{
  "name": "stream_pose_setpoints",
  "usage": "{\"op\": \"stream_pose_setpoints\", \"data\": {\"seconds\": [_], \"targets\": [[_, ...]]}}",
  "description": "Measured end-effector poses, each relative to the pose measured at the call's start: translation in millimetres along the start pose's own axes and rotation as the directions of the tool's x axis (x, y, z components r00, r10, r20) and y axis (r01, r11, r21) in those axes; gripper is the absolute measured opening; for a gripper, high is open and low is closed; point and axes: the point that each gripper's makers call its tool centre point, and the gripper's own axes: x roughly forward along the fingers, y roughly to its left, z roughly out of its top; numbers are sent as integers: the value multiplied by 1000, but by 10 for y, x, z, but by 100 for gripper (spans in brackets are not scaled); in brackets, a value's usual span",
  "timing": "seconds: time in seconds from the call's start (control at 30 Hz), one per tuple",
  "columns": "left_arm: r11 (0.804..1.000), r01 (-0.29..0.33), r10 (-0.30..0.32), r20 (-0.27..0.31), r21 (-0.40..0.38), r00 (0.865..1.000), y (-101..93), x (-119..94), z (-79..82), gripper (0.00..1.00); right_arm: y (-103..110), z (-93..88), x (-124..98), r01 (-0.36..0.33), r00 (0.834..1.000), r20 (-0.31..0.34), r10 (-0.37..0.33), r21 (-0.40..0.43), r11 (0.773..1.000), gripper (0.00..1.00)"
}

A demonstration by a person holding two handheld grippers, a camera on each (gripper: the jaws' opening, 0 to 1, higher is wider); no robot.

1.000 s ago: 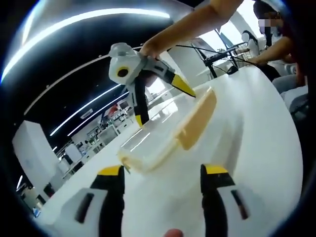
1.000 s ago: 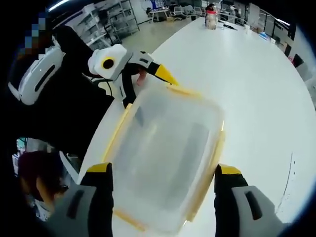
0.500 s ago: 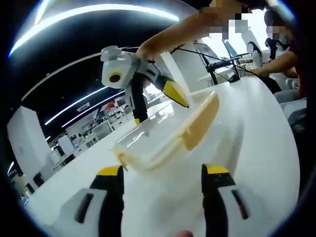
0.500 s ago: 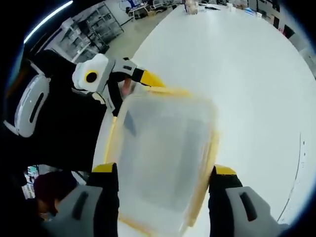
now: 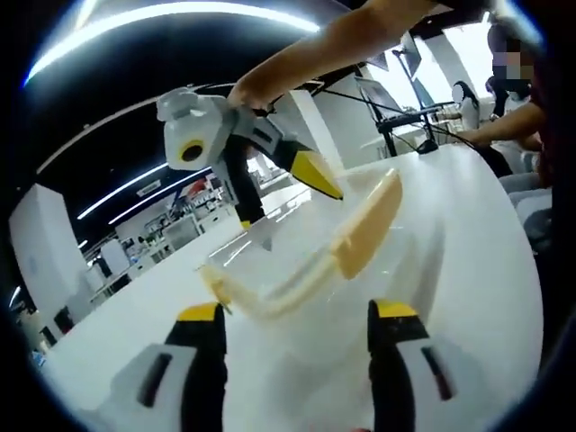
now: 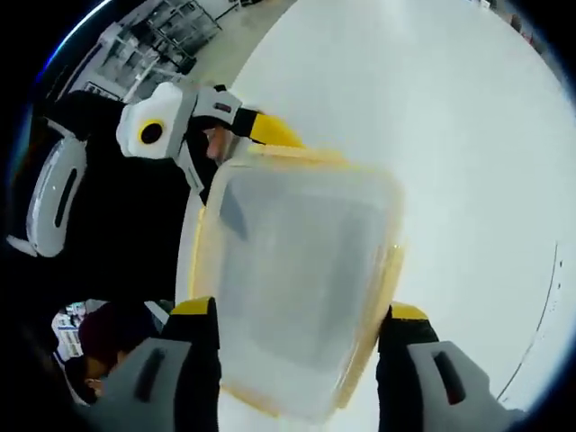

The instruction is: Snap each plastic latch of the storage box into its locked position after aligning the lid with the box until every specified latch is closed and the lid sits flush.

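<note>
White and bare, the table [image 5: 468, 234] runs across the left gripper view, with a dark ceiling crossed by strip lights [image 5: 171, 13] above and pale shelving far off; a seated person [image 5: 508, 99] is cut off at the right edge; the left gripper [image 5: 297, 351] rises from the bottom with its jaws parted and nothing between them; just beyond its tips lies the storage box [image 5: 306, 256], clear with a yellow rim, one long yellow latch [image 5: 369, 225] along its near right side; the right gripper [image 5: 288, 193] reaches in from above, held by a bare arm [image 5: 333, 45], its yellow tips at the far side of the box; whether they touch it I cannot tell.

White table [image 6: 468, 117] again spreads over the right gripper view, with grey floor and shelving [image 6: 162, 22] at the top left; the right gripper [image 6: 297, 346] has its jaws apart on either side of the box [image 6: 301, 270], whose frosted lid [image 6: 297, 256] is blurred; whether the jaws press its sides I cannot tell; the left gripper [image 6: 247, 135] sits at the far corner of the box, its jaw gap hidden; a dark-clothed body [image 6: 108, 252] blocks the left.
</note>
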Motion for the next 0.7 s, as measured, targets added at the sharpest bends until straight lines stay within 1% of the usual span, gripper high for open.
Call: {"op": "stream_pose_setpoints", "data": {"seconds": [0.13, 0.17, 0.23, 0.4, 0.5, 0.53, 0.6, 0.63, 0.67, 0.7], "targets": [[1000, 7, -7, 1, -9, 1000, 0, -1, -1, 61, 5, -9, 4, -10, 1000, -26, 10, 2, 1000, 67], [1000, 7, -7, 0, -14, 1000, -6, -3, -10, 60, -32, 14, 7, -17, 1000, -26, 17, 4, 1000, 66], [1000, 8, -8, -7, -15, 1000, -8, -7, -26, 60, -35, 19, 28, -27, 999, -39, 27, 5, 1000, 65], [1000, 12, -12, -14, -13, 1000, -26, -18, -65, 59, -36, 19, 74, -40, 996, -78, 41, 11, 999, 65], [1000, 13, -14, -25, -17, 1000, -29, -18, -80, 60, -28, 5, 88, -48, 995, -85, 48, 12, 999, 66], [1000, 10, -11, -26, -29, 1000, -32, -16, -88, 60, -32, 1, 85, -50, 995, -81, 51, 14, 999, 67], [1000, 11, -11, -29, -21, 1000, -39, -16, -96, 61, -48, 9, 78, -59, 997, -43, 60, 16, 998, 69], [1000, 11, -12, -33, -19, 999, -39, -16, -97, 62, -52, 27, 81, -59, 998, -14, 59, 9, 998, 71], [1000, 11, -12, -33, -19, 999, -45, -18, -99, 62, -52, 36, 78, -61, 998, 32, 61, 1, 998, 71], [1000, 13, -14, -30, -15, 999, -47, -19, -100, 62, -54, 37, 77, -65, 996, 54, 65, 0, 998, 72]]}}
